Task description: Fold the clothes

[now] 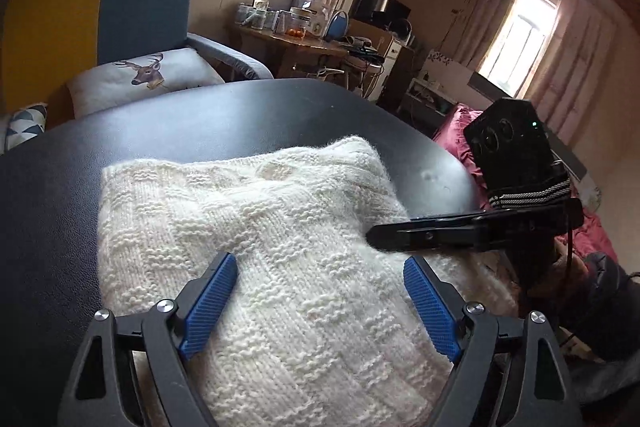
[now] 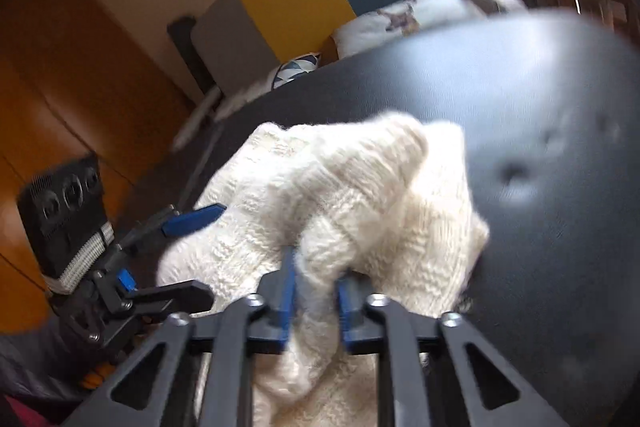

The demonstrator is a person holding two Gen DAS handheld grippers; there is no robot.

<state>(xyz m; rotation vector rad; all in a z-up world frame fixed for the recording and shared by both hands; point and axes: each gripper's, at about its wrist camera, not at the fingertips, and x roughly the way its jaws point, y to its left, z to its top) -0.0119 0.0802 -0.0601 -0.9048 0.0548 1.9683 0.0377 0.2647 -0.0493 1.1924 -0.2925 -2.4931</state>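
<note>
Knitted sweater (image 2: pixel 352 187): one; right tongs (image 2: pixel 316 291) pinch it; left tongs (image 1: pixel 320 275) agape

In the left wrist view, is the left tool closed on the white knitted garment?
No, the left tool is open, its blue pads apart above the white knitted garment.

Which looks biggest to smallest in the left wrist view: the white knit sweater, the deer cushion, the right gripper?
1. White knit sweater, by far the largest, though nearest the camera.
2 and 3. Right gripper and deer cushion look similar in extent; differing distance makes ranking them unsure.
</note>
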